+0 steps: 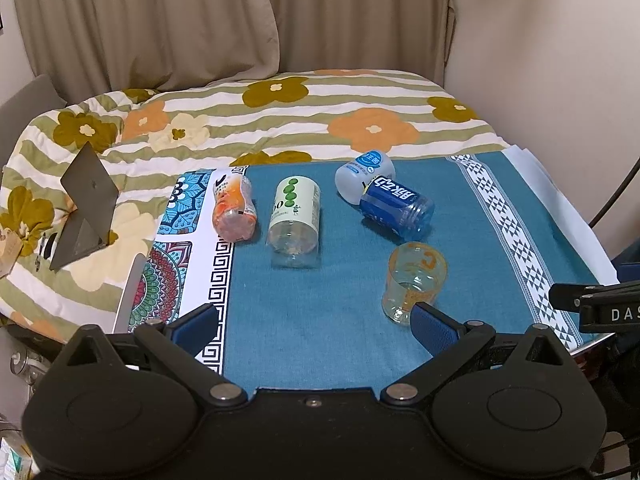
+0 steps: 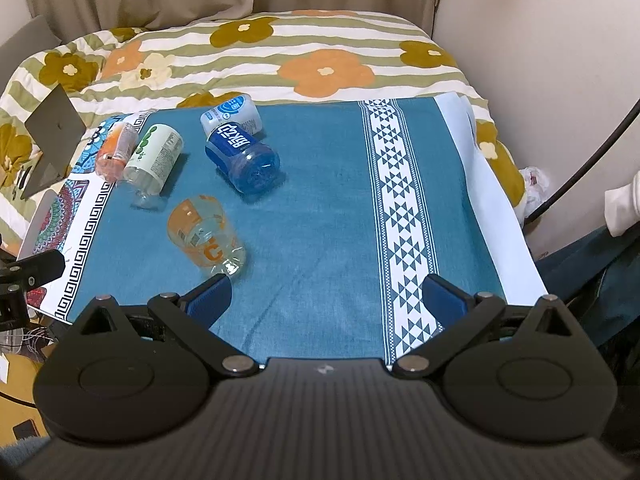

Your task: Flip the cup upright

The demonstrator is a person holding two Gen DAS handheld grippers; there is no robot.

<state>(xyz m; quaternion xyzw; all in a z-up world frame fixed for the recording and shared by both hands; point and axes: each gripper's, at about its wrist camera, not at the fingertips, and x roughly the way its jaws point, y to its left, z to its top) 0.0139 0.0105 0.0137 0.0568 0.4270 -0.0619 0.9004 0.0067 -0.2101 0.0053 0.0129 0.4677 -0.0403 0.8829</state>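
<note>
Several cut-bottle cups lie on their sides on a teal cloth (image 1: pixel 320 320). A clear yellow-orange cup (image 1: pixel 414 282) lies nearest; it also shows in the right wrist view (image 2: pixel 204 234). Behind lie a blue cup (image 1: pixel 394 210) (image 2: pixel 242 156), a white cup (image 1: pixel 362 174) (image 2: pixel 232 114), a green-dotted cup (image 1: pixel 294 220) (image 2: pixel 154 158) and an orange cup (image 1: pixel 234 208) (image 2: pixel 116 150). My left gripper (image 1: pixel 316 326) is open and empty, its right finger (image 1: pixel 434 326) just in front of the yellow-orange cup. My right gripper (image 2: pixel 326 298) is open and empty, its left finger (image 2: pixel 210 300) just short of that cup.
The cloth covers a table set against a bed with a flowered striped quilt (image 1: pixel 280 120). A grey folded stand (image 1: pixel 86 208) sits on the quilt at left. Curtains and a wall stand behind. The other gripper's tip (image 1: pixel 592 304) shows at right.
</note>
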